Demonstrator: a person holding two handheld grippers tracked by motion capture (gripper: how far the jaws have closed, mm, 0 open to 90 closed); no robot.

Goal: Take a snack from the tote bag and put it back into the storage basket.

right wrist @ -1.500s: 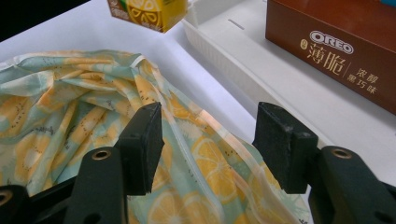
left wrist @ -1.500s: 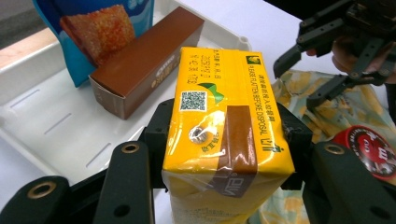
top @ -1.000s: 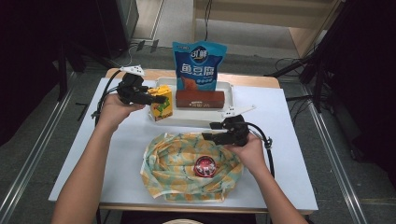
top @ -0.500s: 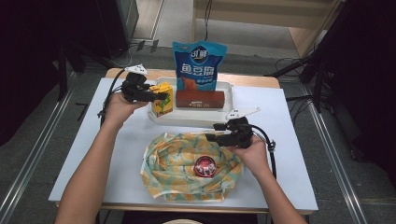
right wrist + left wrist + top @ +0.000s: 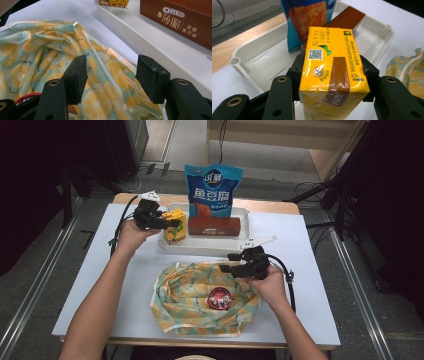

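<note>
1. Over the last second the left gripper (image 5: 161, 221) with the yellow juice carton (image 5: 175, 226) sinks a little toward the white tray (image 5: 210, 249); before, the carton sat slightly higher and further right against the brown biscuit box (image 5: 214, 225), and now it stands at the tray's 9 o'clock end
2. I judge this as either the close of a placement or the very start of a lift; which one I cannot tell, since the carton is not released
3. The right gripper (image 5: 231, 264) keeps its place at the 1 o'clock edge of the fruit-print fabric bag (image 5: 195, 295) through all three high views, so the bag's mouth stays held up for packing
4. Left jaws: set fairly wide and pressing on the two broad sides of the carton (image 5: 329, 72), gripping it; the left gripper view shows its top face with the foil straw hole between the pads
5. Right jaws: about half apart, straddling a raised fold of the bag (image 5: 100, 82); the cloth touches the left pad (image 5: 76, 75), while a gap remains beside the other pad, so I read them as open around the rim, not clamped
6. The blue snack pouch (image 5: 212, 190) stands at the tray's 12 o'clock side, all on the white surface (image 5: 100, 270)
</note>
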